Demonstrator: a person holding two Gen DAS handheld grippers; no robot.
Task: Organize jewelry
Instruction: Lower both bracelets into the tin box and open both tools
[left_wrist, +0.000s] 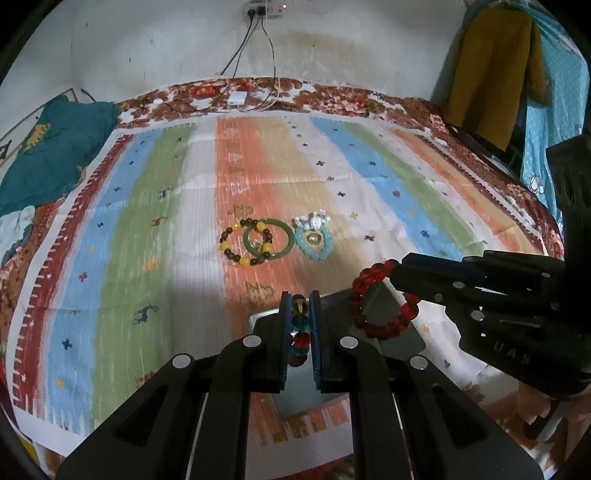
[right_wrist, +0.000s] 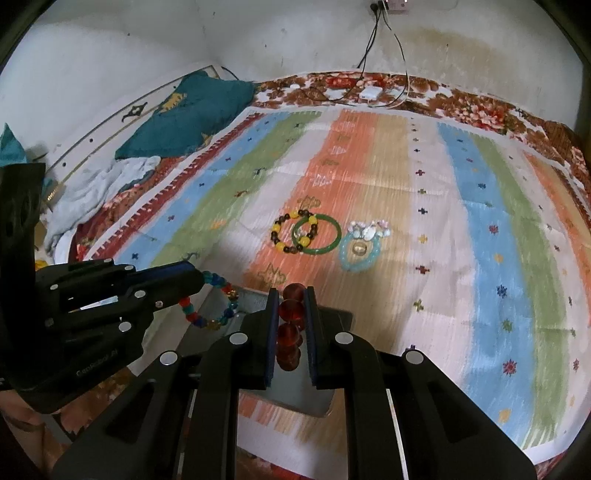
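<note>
- Left wrist view: left gripper (left_wrist: 299, 306) clamped on a multicoloured bead bracelet (left_wrist: 300, 334). Its amber, teal and red beads stand in a row between the two blue pads, row running along the fingers, away from the camera.
- Below the fingers a grey tray (left_wrist: 402, 332) sits on the striped cloth (left_wrist: 147, 221).
- Right gripper (left_wrist: 397, 275) enters from the right, pinching a red bead bracelet (left_wrist: 384, 299). The loop hangs open, face toward the camera, above the tray.
- On the cloth, well beyond the tray: a yellow-and-brown bead bracelet (left_wrist: 245, 242) overlapping a green bangle (left_wrist: 269, 238), both flat; just right of them a pale blue bead bracelet (left_wrist: 314, 240) with white charms at its far end.
- Right wrist view: right gripper (right_wrist: 291, 306) closed on the red bead bracelet (right_wrist: 290, 332), beads stacked in a line along the fingers.
- Left gripper (right_wrist: 201, 278) comes in from the left, holding the multicoloured bead bracelet (right_wrist: 214, 306), its loop drooping over the tray (right_wrist: 340, 317).
- Green bangle (right_wrist: 317, 234) and its neighbours lie flat farther off.
</note>
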